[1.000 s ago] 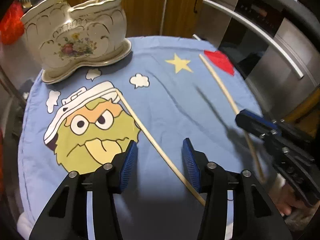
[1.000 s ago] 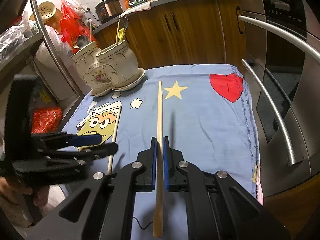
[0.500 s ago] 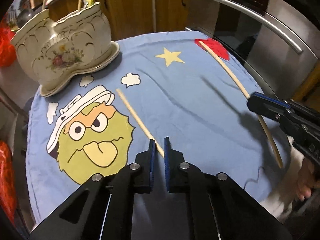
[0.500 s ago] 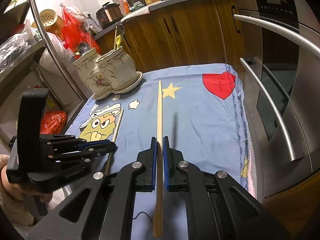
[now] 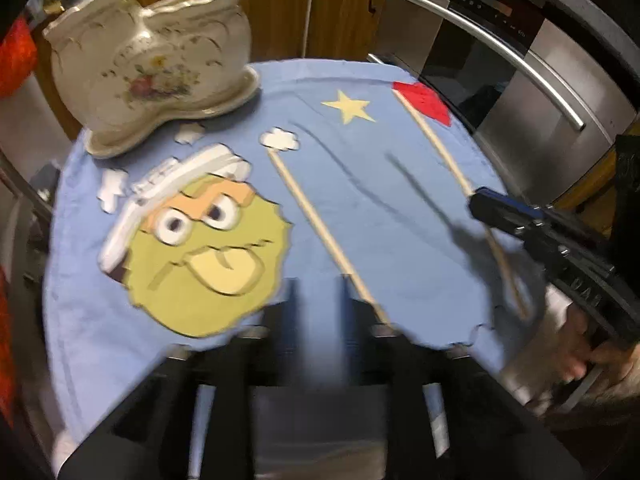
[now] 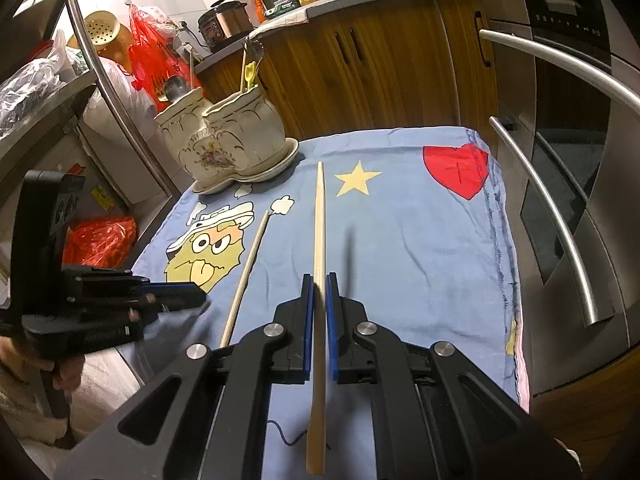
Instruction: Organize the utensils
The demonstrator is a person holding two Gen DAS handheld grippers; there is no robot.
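A blue cartoon-print cloth [image 6: 420,240] covers the kitchen desk. The right claw [image 6: 318,320] grips one pale wooden chopstick [image 6: 319,216]; the left claw [image 5: 320,300], jaws opening around nothing, hovers by the second chopstick [image 5: 320,232] lying near the white floral ceramic holder [image 6: 228,140].

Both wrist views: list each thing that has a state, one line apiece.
Right gripper: shut on the held chopstick.
Left gripper: jaws opening, nothing gripped.
Loose chopstick: flat on the blue cloth.
Holder: upright on its saucer, utensils inside.
Oven door: closed.
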